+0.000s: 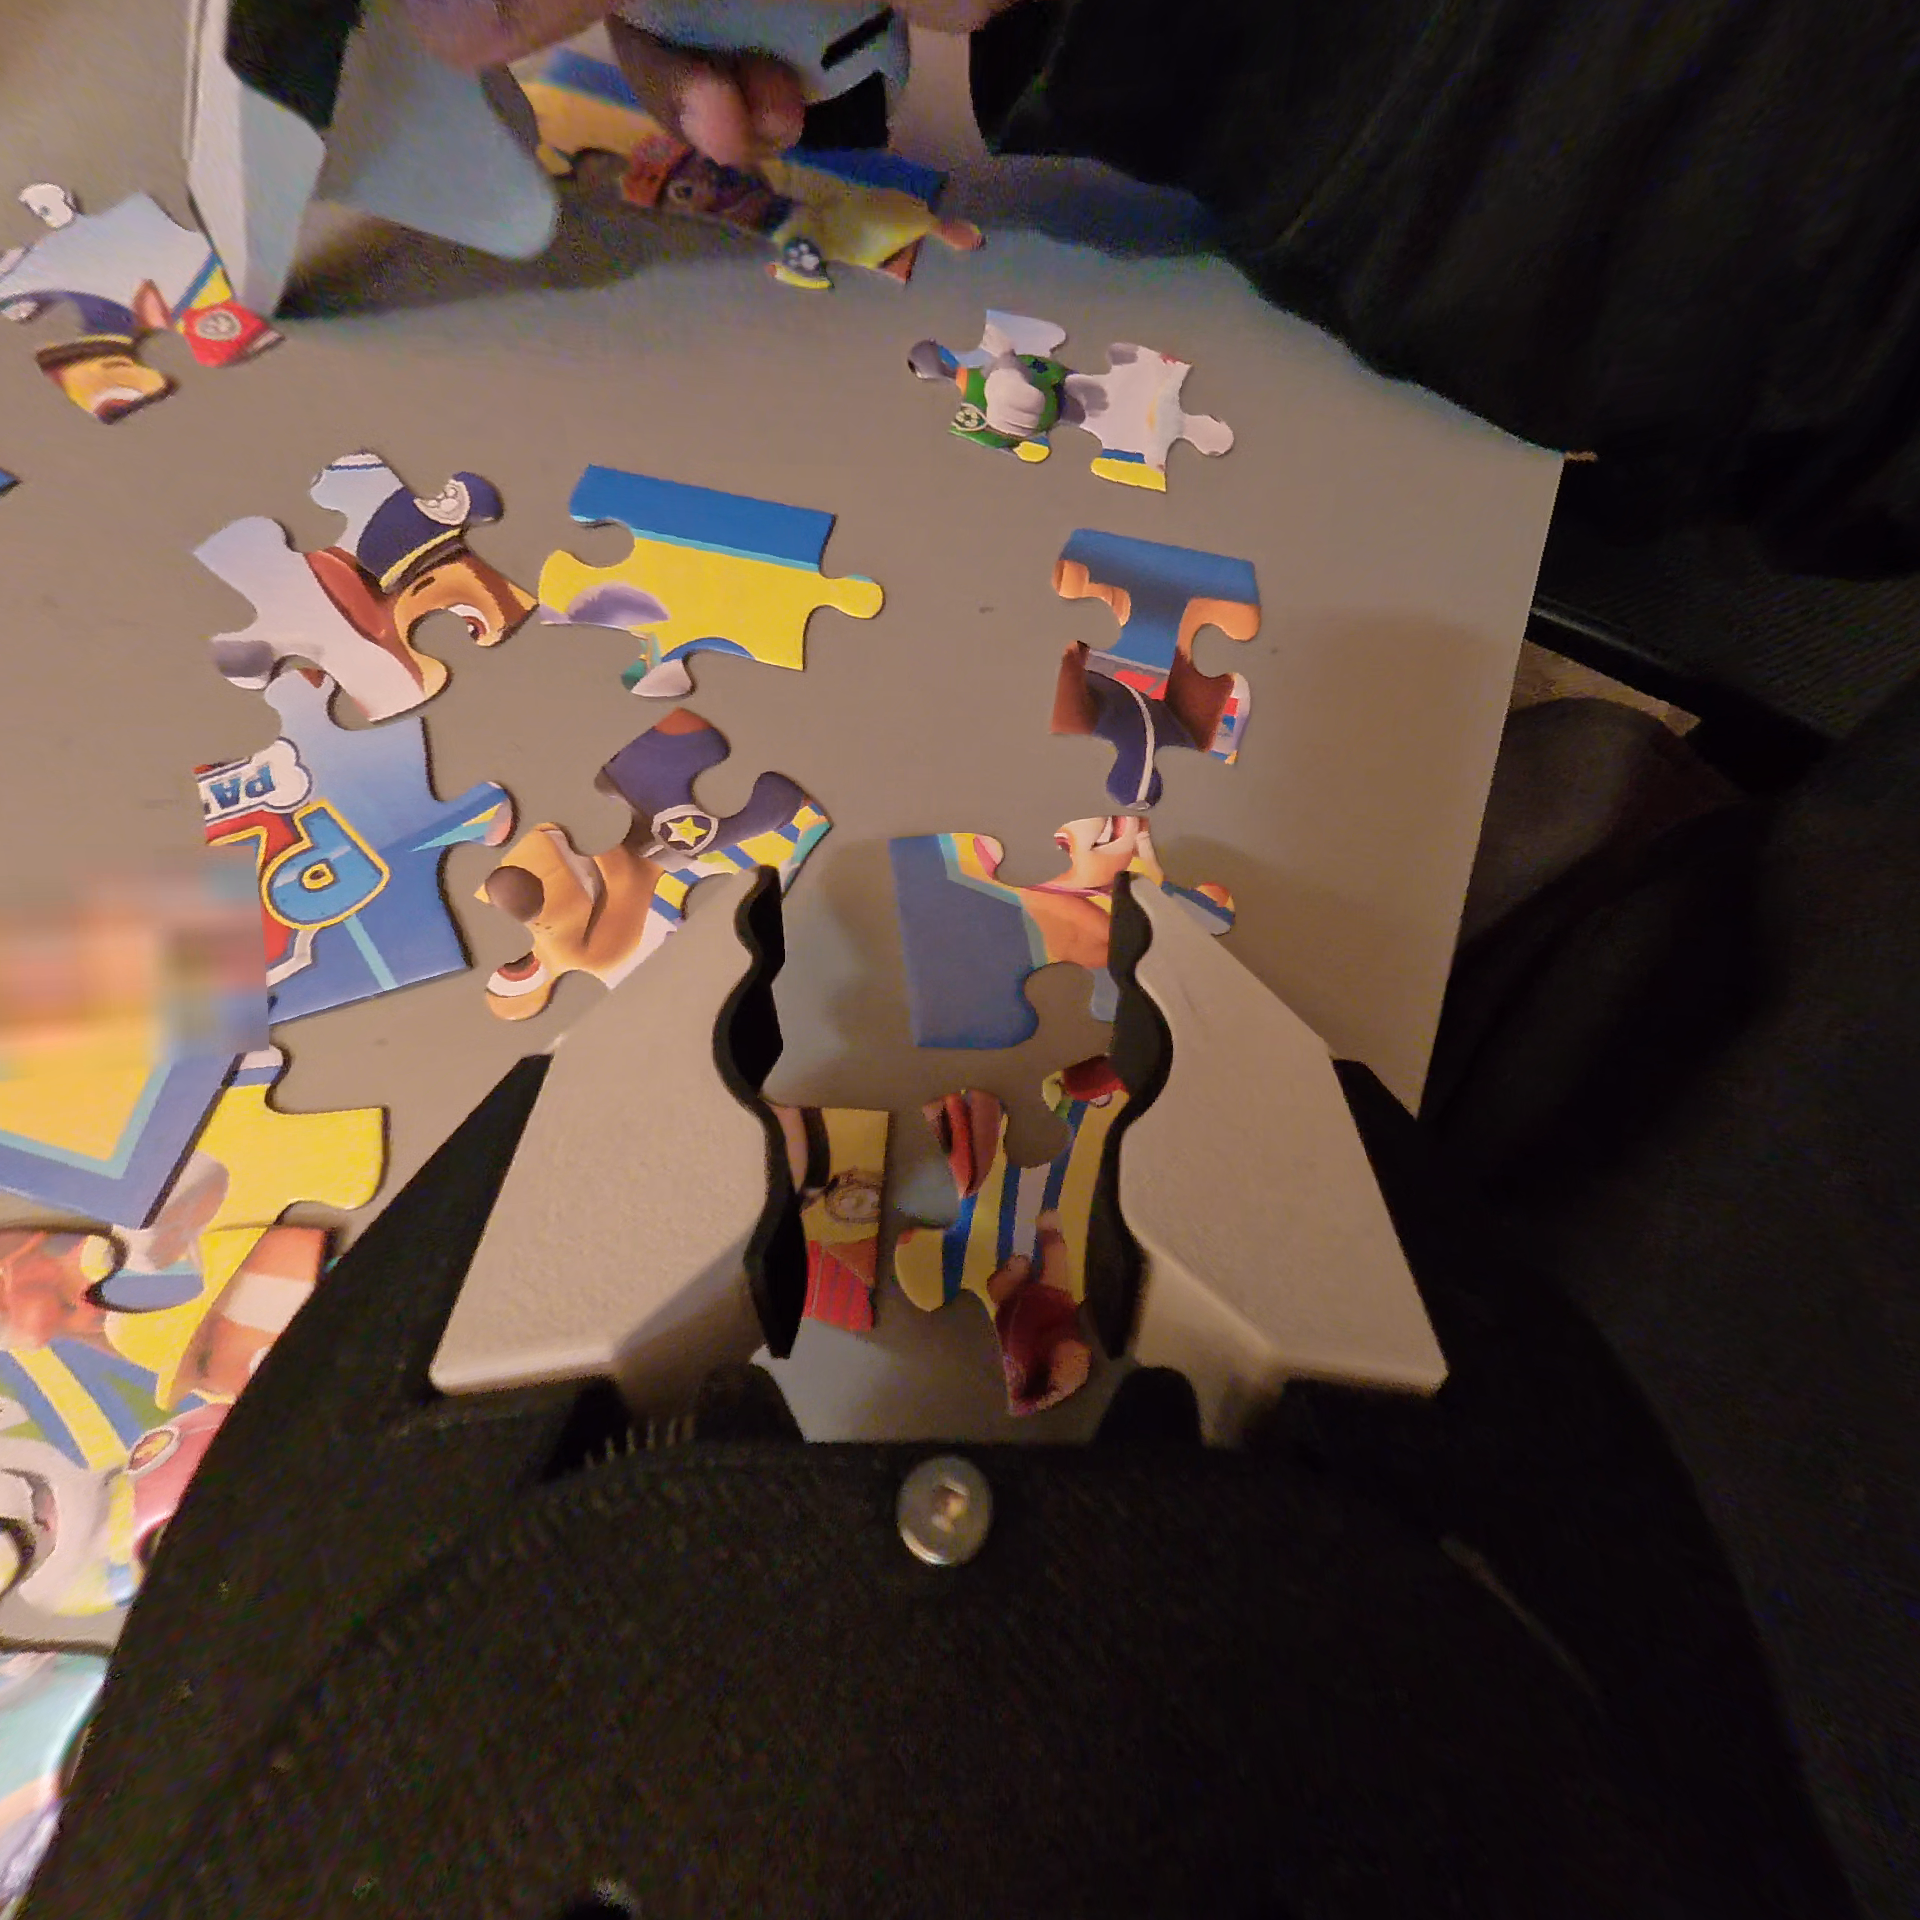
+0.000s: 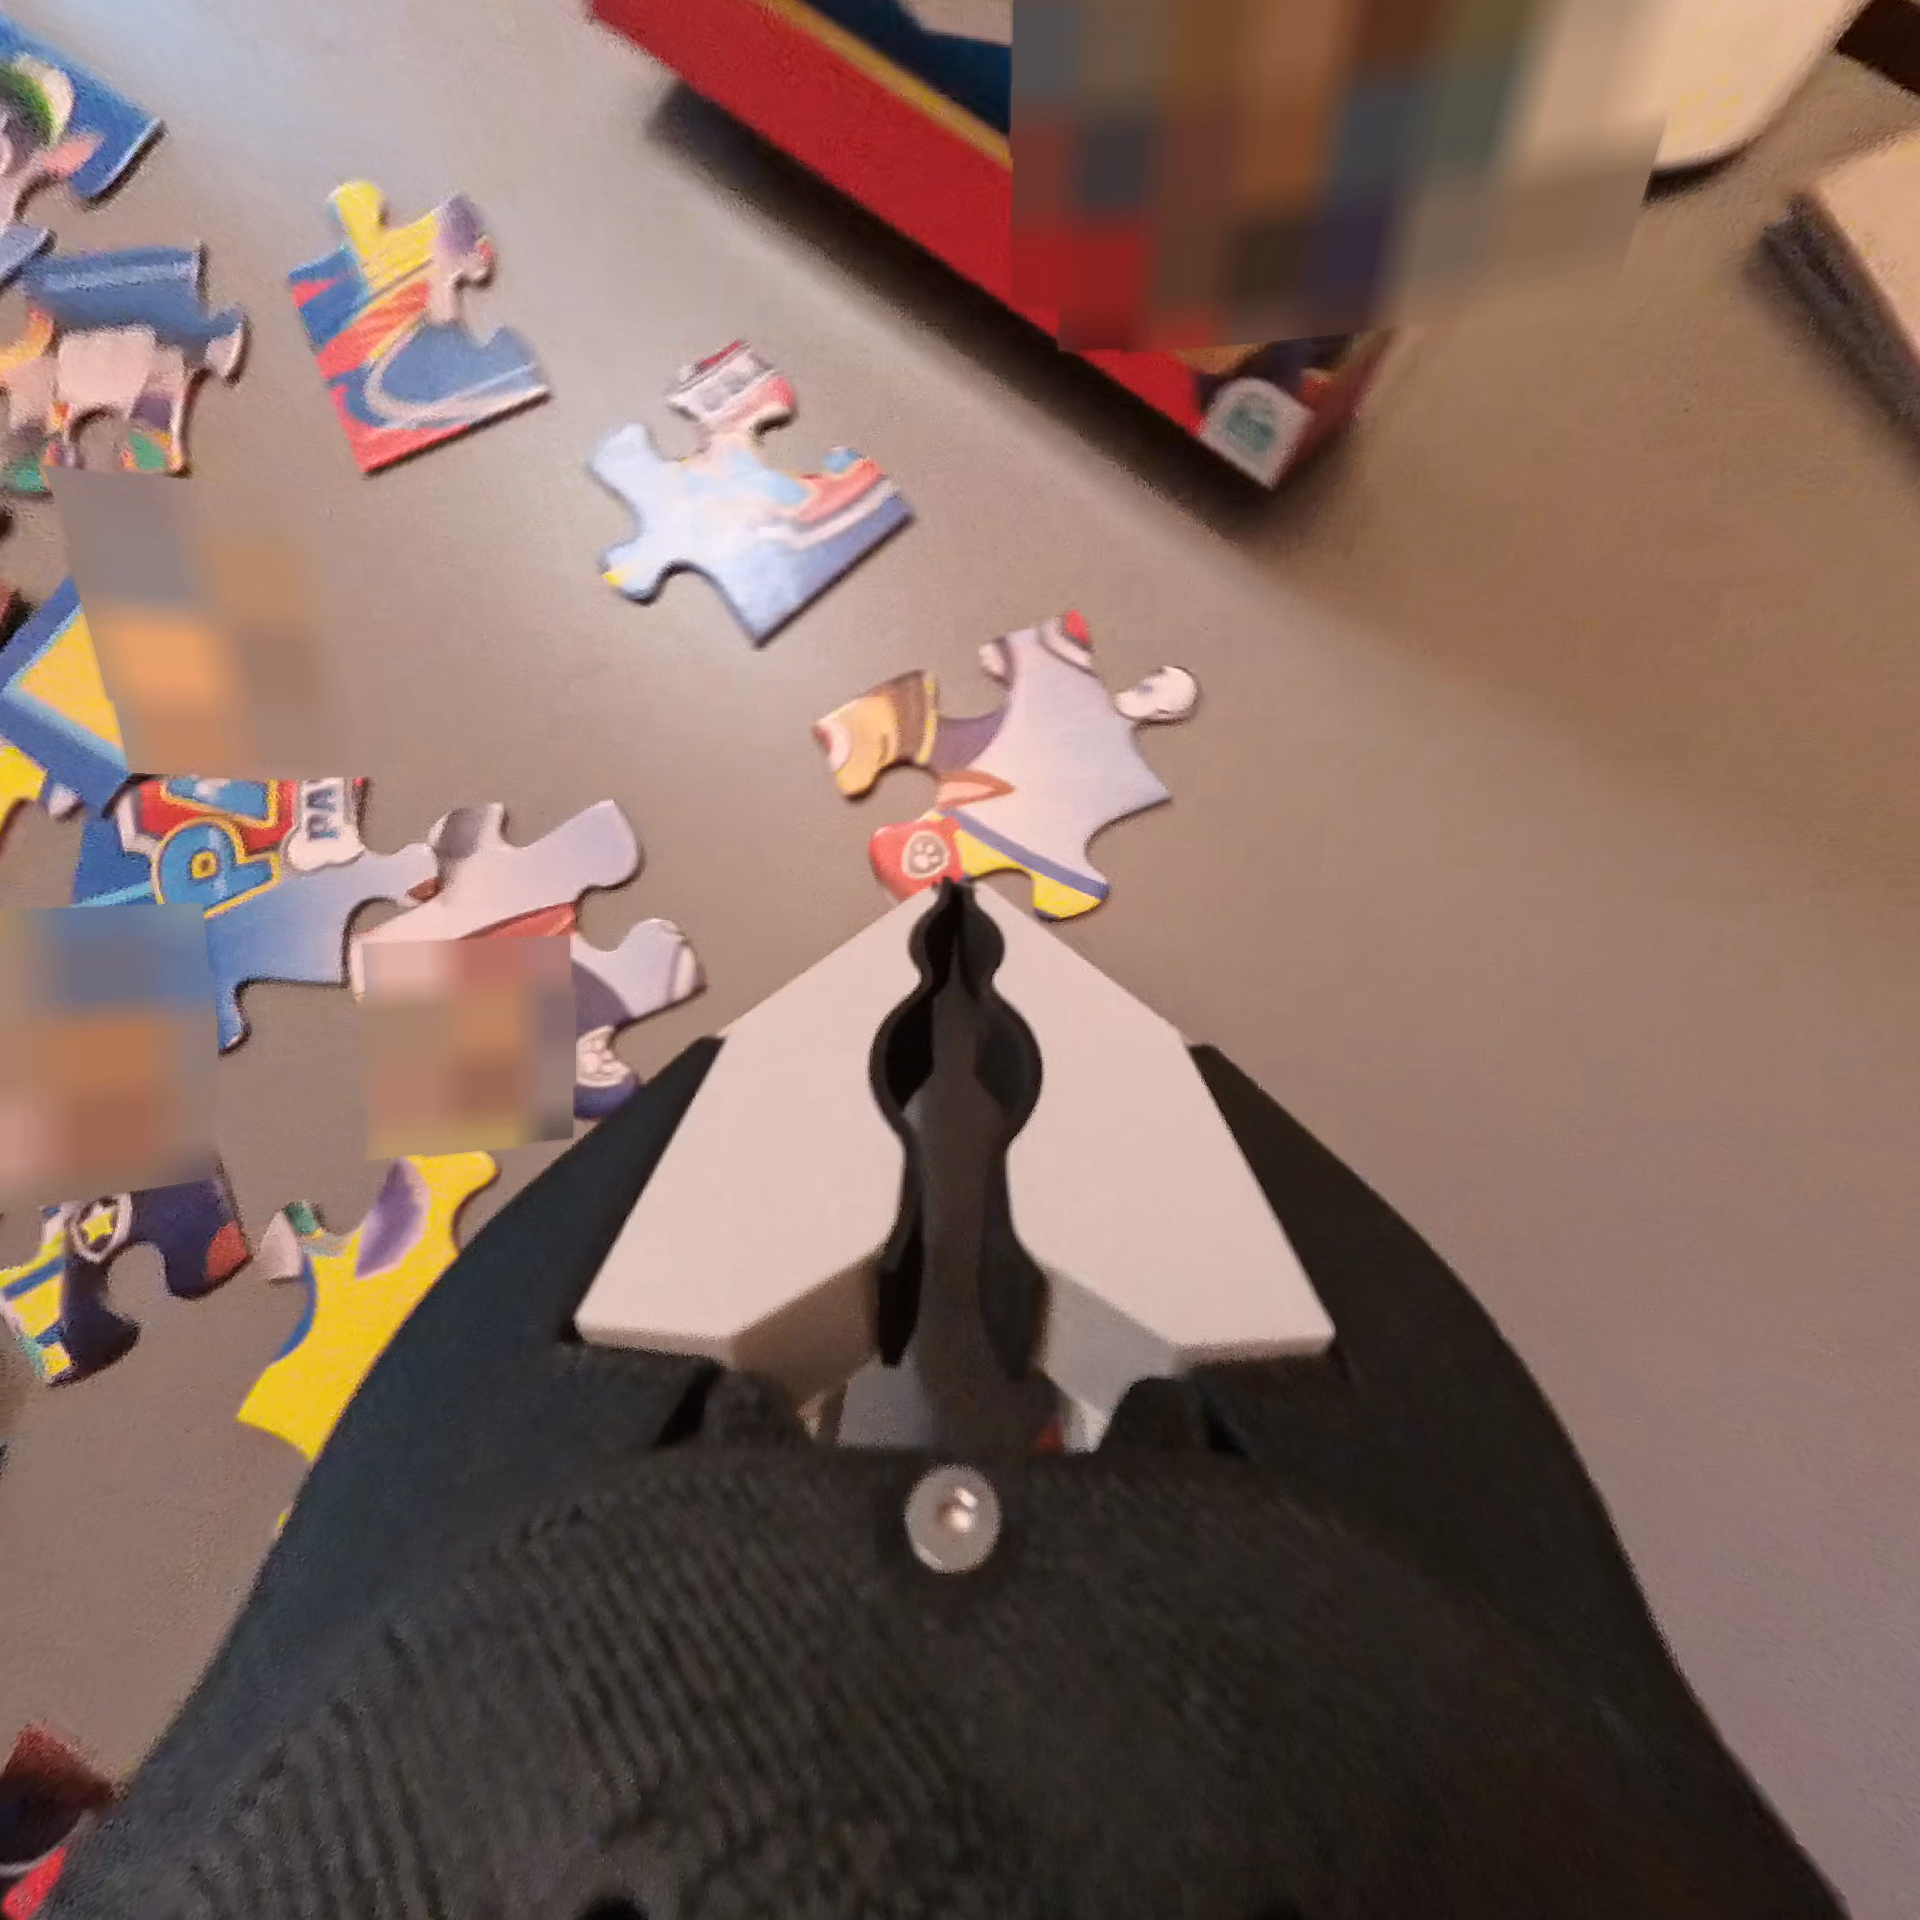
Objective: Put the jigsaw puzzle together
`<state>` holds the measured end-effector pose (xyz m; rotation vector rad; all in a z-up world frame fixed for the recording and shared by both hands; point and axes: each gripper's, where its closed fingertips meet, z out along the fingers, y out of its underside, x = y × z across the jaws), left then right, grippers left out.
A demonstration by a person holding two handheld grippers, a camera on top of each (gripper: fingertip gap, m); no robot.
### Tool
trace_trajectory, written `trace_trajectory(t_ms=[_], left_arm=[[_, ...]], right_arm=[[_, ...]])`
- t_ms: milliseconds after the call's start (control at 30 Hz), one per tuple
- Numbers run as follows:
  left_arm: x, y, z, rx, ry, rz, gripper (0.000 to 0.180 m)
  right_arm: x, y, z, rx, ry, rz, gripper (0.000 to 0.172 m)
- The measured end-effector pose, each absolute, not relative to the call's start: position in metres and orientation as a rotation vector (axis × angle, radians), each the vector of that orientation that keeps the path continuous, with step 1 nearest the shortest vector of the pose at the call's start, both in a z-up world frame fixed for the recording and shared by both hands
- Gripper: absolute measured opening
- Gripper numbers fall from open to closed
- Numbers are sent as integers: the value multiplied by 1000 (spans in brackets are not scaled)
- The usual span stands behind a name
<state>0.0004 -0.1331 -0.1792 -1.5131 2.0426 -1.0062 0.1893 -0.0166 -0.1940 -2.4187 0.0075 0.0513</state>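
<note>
One container shows, a red box [image 2: 894,114] at the top of my right view, its contents hidden from me. Many cartoon-printed puzzle pieces lie flat on the grey table [image 1: 935,343]; my left gripper [image 1: 945,914] hangs with its fingers wide apart over a blue-and-pink piece [image 1: 987,935] at centre frame, pressing nothing. My right gripper [image 2: 951,894] has its fingers together at centre, tips at the near edge of a pale piece with a red badge [image 2: 1023,769], though I cannot tell whether they pinch it.
</note>
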Motion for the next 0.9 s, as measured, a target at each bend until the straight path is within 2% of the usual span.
trace_trajectory(t_ms=[133, 200, 333, 433, 633, 667, 800, 900], left_arm=[[0, -128, -178, -1525, 2023, -1002, 61], [1, -128, -177, -1528, 2013, -1026, 60], [2, -129, -176, -1539, 2003, -1056, 60], [1, -124, -175, -1539, 1996, -1041, 60], [0, -114, -171, -1578, 1948, -1071, 61], [-1, -112, -170, -1579, 1940, -1063, 61], [-8, -106, -162, -1579, 1885, -1053, 60], [-14, -99, -155, -1594, 1805, -1098, 59]], right_arm=[[203, -6, -179, -2347, -18, -105, 0], [214, 3, -172, -2295, 21, -95, 6], [214, 8, -193, -2411, 91, 42, 15], [199, 8, -193, -2422, 56, 69, 0], [161, 18, -191, -2411, -105, 75, 0], [158, 17, -187, -2390, -117, 89, 2], [130, -12, -140, -2244, -147, 240, 29], [91, -58, -131, -2230, -212, 261, 35]])
